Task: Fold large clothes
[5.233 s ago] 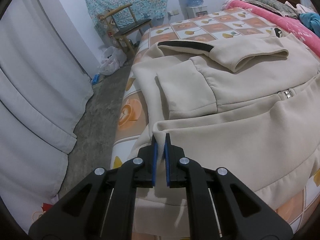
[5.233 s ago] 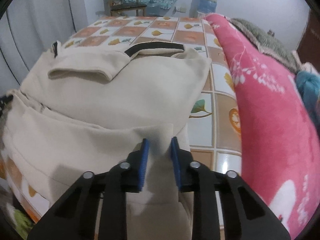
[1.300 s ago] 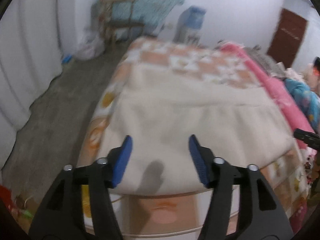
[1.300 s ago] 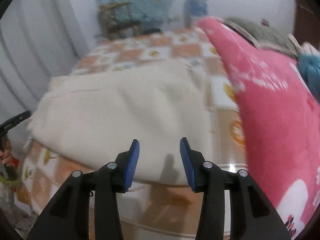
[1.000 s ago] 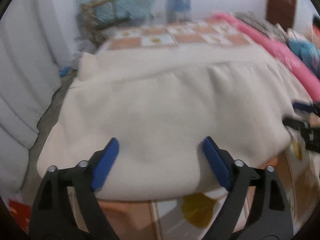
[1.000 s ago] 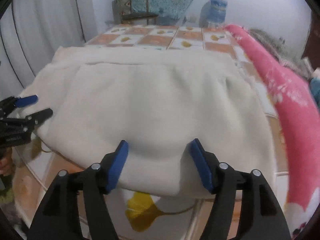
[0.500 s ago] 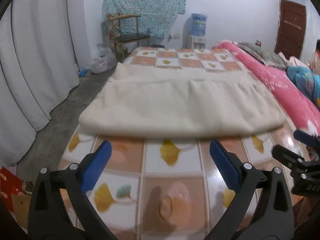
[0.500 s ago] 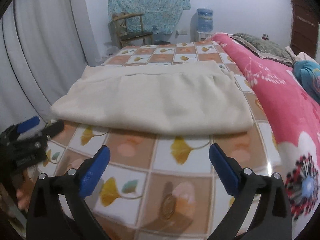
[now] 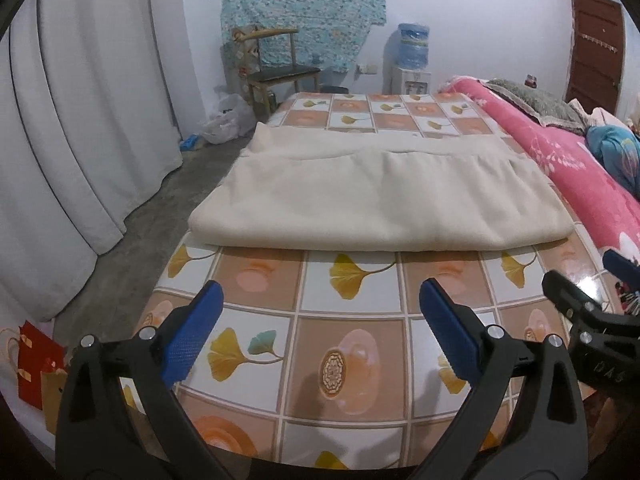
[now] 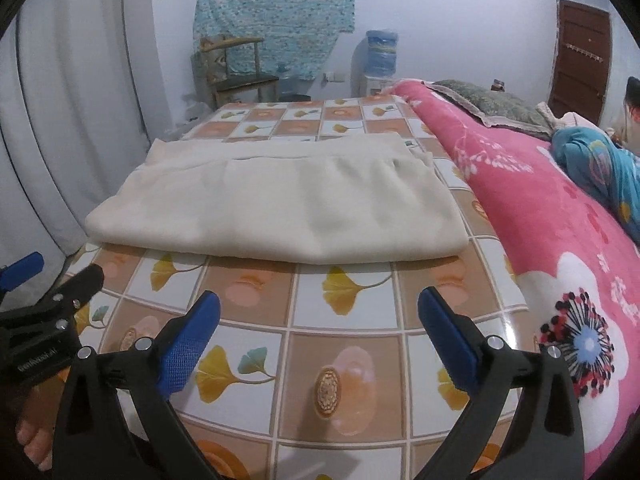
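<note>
Left wrist view is showing the left gripper point(image 9: 320, 304) and right gripper point(image 10: 319, 314) hanging spread wide, empty, near the soft cream folded garment point(image 9: 376, 196) lying rectangular on the glossy tiled mat point(image 9: 352, 304).

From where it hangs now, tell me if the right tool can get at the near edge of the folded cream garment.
Probably yes. The right tool is wide open and empty, with only bare patterned mat between it and the garment.
</note>
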Action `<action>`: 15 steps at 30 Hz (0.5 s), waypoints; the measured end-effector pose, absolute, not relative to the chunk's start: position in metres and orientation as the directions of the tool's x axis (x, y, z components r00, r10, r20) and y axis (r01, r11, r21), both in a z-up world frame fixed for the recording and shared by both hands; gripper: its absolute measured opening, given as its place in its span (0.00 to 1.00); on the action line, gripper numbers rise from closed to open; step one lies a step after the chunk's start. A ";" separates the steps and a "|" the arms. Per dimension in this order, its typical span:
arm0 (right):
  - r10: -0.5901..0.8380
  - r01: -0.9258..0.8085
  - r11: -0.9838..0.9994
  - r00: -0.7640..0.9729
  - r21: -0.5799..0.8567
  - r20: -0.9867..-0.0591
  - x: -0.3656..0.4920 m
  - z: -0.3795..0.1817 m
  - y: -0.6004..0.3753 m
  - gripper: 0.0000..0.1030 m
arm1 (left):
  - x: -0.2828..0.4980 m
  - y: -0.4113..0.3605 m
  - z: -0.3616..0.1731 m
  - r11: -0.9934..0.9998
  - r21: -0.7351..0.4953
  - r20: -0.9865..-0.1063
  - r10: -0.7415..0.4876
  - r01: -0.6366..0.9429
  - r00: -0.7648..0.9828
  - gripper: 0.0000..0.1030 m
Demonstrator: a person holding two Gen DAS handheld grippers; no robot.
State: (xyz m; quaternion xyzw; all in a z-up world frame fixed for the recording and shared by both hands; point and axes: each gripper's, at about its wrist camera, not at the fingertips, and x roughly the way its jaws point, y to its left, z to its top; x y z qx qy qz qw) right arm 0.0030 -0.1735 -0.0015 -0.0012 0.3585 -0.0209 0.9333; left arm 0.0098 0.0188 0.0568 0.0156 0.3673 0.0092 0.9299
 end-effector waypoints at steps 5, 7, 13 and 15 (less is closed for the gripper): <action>-0.047 0.026 0.999 0.739 -0.042 -0.672 0.002 0.000 -0.167 0.94 | 0.011 0.020 0.057 1.000 0.026 -0.698 0.026 -0.012 0.715 0.92; -0.047 0.023 0.999 0.738 -0.044 -0.673 0.002 0.001 -0.166 0.94 | 0.012 0.019 0.056 1.000 0.026 -0.700 0.028 -0.013 0.713 0.92; -0.060 0.033 0.998 0.726 -0.052 -0.685 0.004 0.000 -0.165 0.94 | 0.014 0.018 0.053 1.000 0.020 -0.709 0.021 -0.010 0.705 0.92; -0.058 0.032 0.998 0.723 -0.051 -0.688 0.005 -0.001 -0.165 0.94 | 0.015 0.018 0.051 1.000 0.013 -0.714 0.016 -0.010 0.700 0.92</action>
